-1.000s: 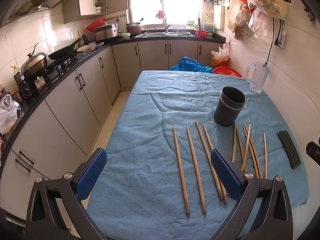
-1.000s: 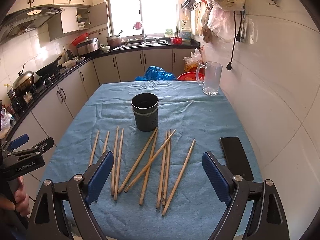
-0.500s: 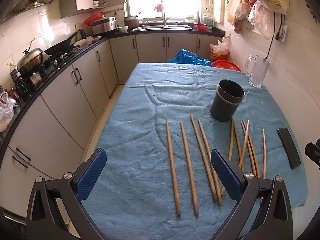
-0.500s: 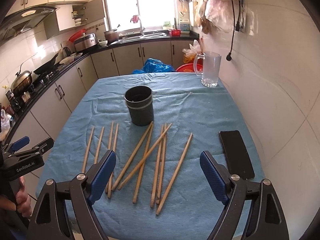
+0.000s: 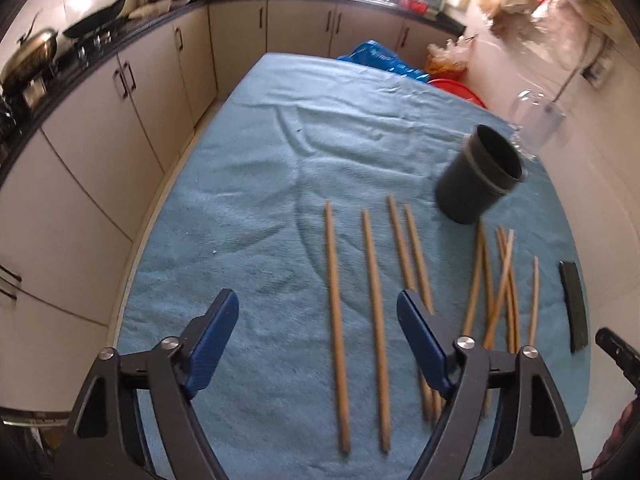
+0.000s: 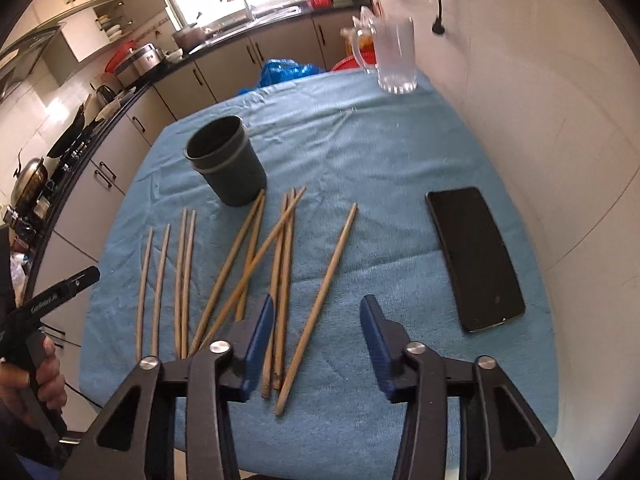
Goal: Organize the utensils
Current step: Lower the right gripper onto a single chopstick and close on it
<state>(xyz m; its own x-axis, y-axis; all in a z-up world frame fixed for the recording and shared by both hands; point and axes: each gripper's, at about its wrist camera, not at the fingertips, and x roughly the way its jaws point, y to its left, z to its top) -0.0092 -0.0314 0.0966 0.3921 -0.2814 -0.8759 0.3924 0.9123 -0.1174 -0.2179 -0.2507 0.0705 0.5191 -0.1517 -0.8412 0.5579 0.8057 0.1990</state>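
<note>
Several wooden chopsticks [image 5: 372, 312] lie loose on the blue towel; they also show in the right wrist view [image 6: 248, 268]. A dark round utensil cup [image 5: 478, 174] stands upright behind them, also seen in the right wrist view [image 6: 226, 160]. My left gripper [image 5: 316, 320] is open and empty, low over the two leftmost chopsticks' near ends. My right gripper [image 6: 318, 320] is open and empty, low over the rightmost single chopstick [image 6: 320, 300], its jaws either side of it.
A black phone [image 6: 476, 256] lies on the towel at the right, near the white wall. A glass mug [image 6: 394, 56] stands at the far right corner. Kitchen cabinets and a stove counter [image 5: 100, 92] run along the left. The table's near edge is just below both grippers.
Both grippers have dropped and moved forward toward the chopsticks and tilted. Both jaw gaps look narrower than before, the right one most. The chopsticks and cup have not moved.
</note>
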